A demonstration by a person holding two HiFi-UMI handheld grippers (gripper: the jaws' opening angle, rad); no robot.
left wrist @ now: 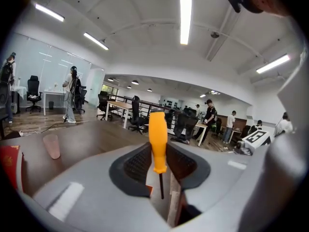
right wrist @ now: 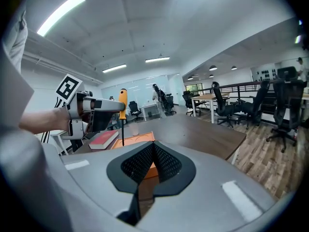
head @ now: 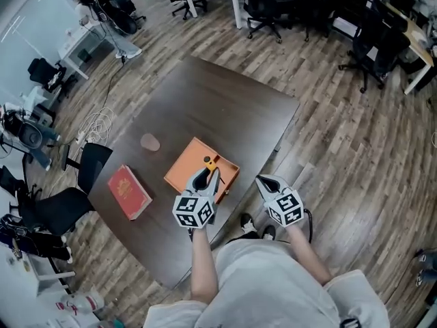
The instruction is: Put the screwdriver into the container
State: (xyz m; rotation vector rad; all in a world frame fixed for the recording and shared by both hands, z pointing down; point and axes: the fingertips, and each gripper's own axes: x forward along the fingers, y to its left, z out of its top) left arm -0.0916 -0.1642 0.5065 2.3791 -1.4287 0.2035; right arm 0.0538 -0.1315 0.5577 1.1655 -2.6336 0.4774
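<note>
You hold the screwdriver (left wrist: pixel 158 139) in your left gripper (head: pixel 207 178). The jaws are closed against the sides of its yellow plastic handle, and the tool stands upright with the thin dark shaft pointing down. Expect it to handle as a light, rigid thing. The metal shaft should not flex, but the smooth handle looks slippery (a round handle between two pads can swivel). Your present hold, on the handle's lower half close to the shaft, seems a sound place to take it.

The tip hangs over the orange container (head: pixel 186 168), which sits on the dark table (head: pixel 205 94) near the edge on your side. In the right gripper view the shaft stands above the container's top, apart from it. You cannot tell from here whether the tip is lined up with an opening.

Your right gripper (right wrist: pixel 153 151) hangs past the table's edge, well apart from the tool. Its jaws are pressed together with nothing between them.
</note>
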